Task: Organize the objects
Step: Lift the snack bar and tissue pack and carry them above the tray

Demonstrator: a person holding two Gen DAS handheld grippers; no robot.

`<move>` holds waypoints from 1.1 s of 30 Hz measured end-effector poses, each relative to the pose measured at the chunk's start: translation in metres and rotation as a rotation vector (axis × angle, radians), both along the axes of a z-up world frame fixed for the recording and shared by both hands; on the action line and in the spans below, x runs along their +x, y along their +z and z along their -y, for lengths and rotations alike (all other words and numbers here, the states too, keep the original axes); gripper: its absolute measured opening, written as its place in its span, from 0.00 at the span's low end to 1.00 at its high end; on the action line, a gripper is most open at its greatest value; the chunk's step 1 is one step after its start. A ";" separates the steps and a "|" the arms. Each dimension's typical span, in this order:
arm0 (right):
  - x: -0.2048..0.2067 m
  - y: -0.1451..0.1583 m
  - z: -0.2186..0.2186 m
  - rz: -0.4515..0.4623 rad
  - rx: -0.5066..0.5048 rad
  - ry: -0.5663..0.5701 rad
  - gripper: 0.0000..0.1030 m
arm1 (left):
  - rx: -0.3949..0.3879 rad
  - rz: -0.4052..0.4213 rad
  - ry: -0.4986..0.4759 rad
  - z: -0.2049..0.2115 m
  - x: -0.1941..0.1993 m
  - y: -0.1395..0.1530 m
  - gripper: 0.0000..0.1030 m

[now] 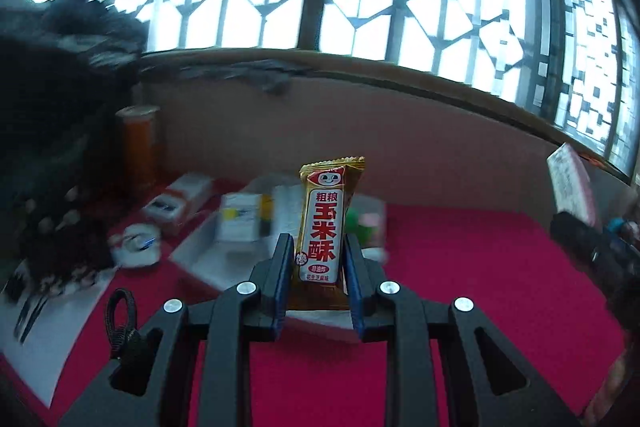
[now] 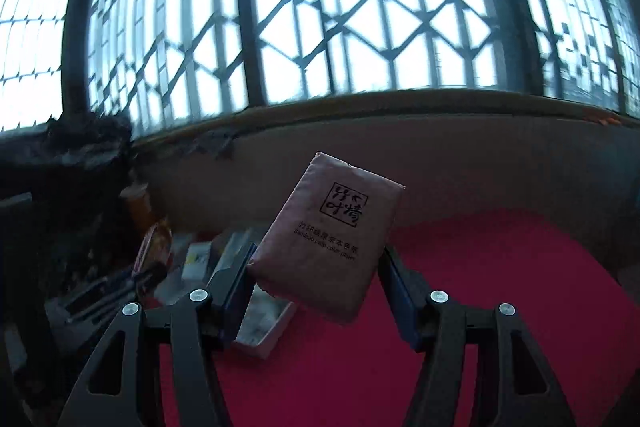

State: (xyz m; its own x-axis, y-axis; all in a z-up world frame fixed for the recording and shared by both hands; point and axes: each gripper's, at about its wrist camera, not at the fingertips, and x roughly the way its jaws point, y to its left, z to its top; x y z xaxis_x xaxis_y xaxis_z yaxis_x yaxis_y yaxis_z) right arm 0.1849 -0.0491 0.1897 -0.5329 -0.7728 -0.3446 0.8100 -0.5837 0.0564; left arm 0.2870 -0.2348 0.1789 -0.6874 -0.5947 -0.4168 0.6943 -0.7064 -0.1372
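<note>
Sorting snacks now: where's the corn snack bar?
In the left wrist view, centre, the snack bar stands upright between the left gripper jaws, above the red cloth.

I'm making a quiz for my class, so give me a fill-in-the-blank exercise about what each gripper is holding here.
1. The left gripper is shut on a snack bar that stands ____ between its fingers.
2. The right gripper grips a tilted ____ pack.
3. The cloth on the table is ____.

Missing words: upright; tissue; red
</note>
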 end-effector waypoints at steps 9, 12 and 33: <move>0.019 0.047 0.020 -0.117 -0.122 0.039 0.64 | -0.088 -0.038 0.154 0.038 0.039 0.046 0.23; 0.013 0.032 0.018 -0.088 -0.109 0.005 0.64 | -0.099 -0.039 0.147 0.040 0.038 0.045 0.23; -0.023 0.066 0.148 -0.073 0.076 0.071 0.64 | -0.006 0.051 -0.050 0.132 -0.027 0.087 0.23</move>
State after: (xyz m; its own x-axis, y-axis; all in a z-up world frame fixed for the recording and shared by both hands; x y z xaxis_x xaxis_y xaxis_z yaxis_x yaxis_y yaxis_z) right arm 0.1615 -0.1971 0.2553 -0.5031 -0.7827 -0.3664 0.8500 -0.5247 -0.0463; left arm 0.2596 -0.3671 0.2658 -0.6946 -0.5625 -0.4485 0.6640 -0.7412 -0.0988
